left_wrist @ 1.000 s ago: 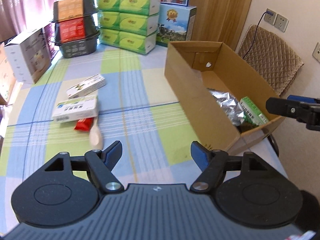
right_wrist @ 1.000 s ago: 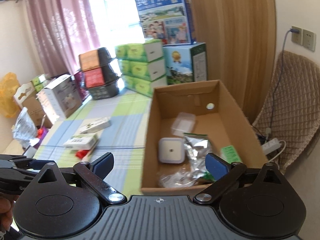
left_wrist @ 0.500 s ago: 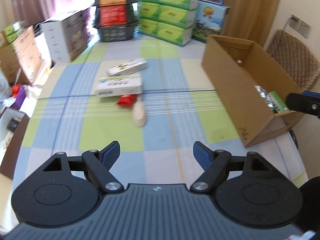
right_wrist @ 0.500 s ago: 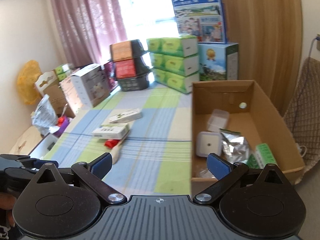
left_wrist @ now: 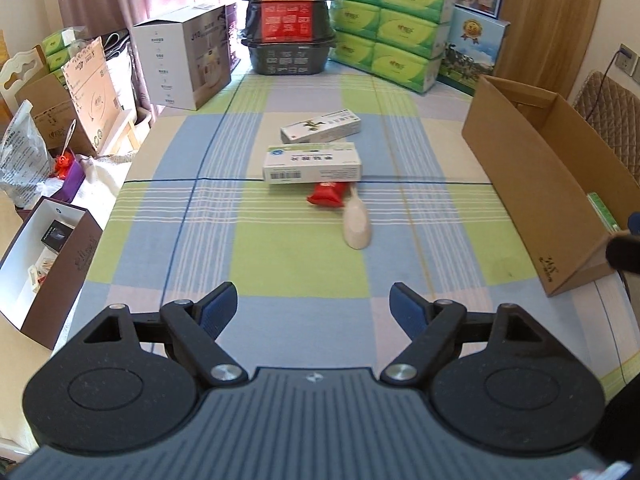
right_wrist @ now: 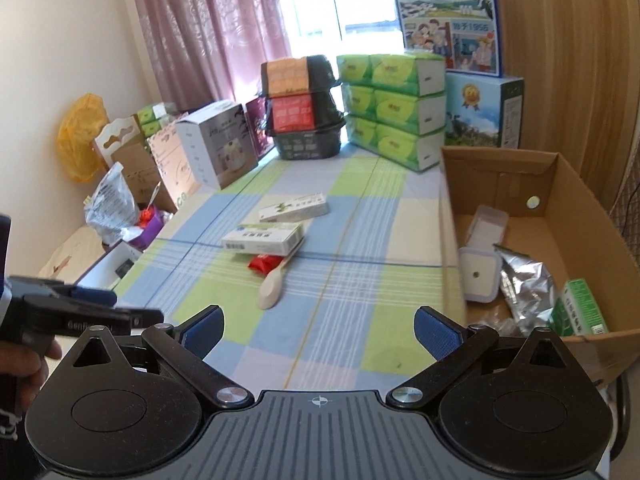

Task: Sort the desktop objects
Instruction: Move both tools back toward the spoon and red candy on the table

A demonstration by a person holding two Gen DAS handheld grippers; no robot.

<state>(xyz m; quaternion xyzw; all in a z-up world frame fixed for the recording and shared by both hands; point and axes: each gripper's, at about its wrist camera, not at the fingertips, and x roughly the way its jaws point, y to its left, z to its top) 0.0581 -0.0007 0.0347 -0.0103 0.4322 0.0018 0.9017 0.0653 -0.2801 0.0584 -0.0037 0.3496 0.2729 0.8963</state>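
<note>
Both your grippers are the same build. The left gripper (left_wrist: 312, 306) has a ribbed dark grey-blue body behind the jaws with a small crosshair mark in the middle, plus two round black discs either side. Black linkage arms run forward from silver screws to fingers (left_wrist: 218, 308) with blue pads. The right gripper (right_wrist: 319, 330) matches it: same ribbing, same crosshair, same silver pivots, blue pads. Off beyond its left finger you can see the other gripper side-on, black with blue and small raised lettering I can't read.
</note>
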